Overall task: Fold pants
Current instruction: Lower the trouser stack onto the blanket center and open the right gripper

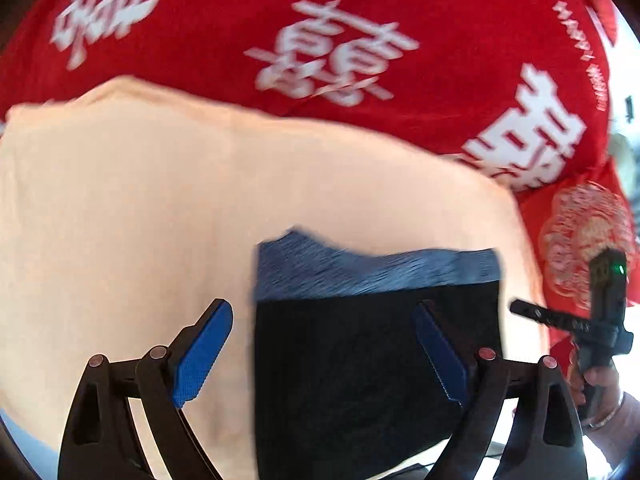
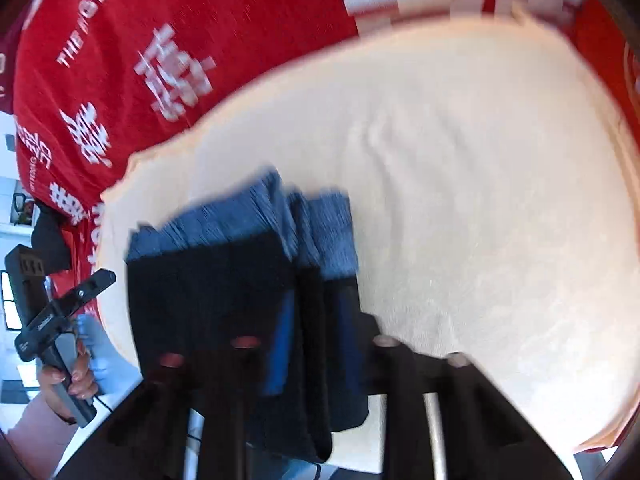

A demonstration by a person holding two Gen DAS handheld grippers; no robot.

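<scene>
The dark navy pants [image 1: 368,360] with a lighter blue ribbed waistband [image 1: 360,272] hang in front of a cream cloth [image 1: 140,220]. My left gripper [image 1: 320,356] is open, its blue pads either side of the pants' left part, not gripping. In the right wrist view the pants [image 2: 224,308] are bunched between the fingers of my right gripper [image 2: 312,344], which is shut on the fabric; the waistband [image 2: 248,216] points away from the camera. The right gripper [image 1: 600,320] also shows at the far right of the left wrist view.
A red cloth with white characters [image 1: 360,40] covers the surface under the cream cloth [image 2: 480,180]. The person's hand holds the left gripper's handle [image 2: 56,344] at the left of the right wrist view. Both views are blurred by motion.
</scene>
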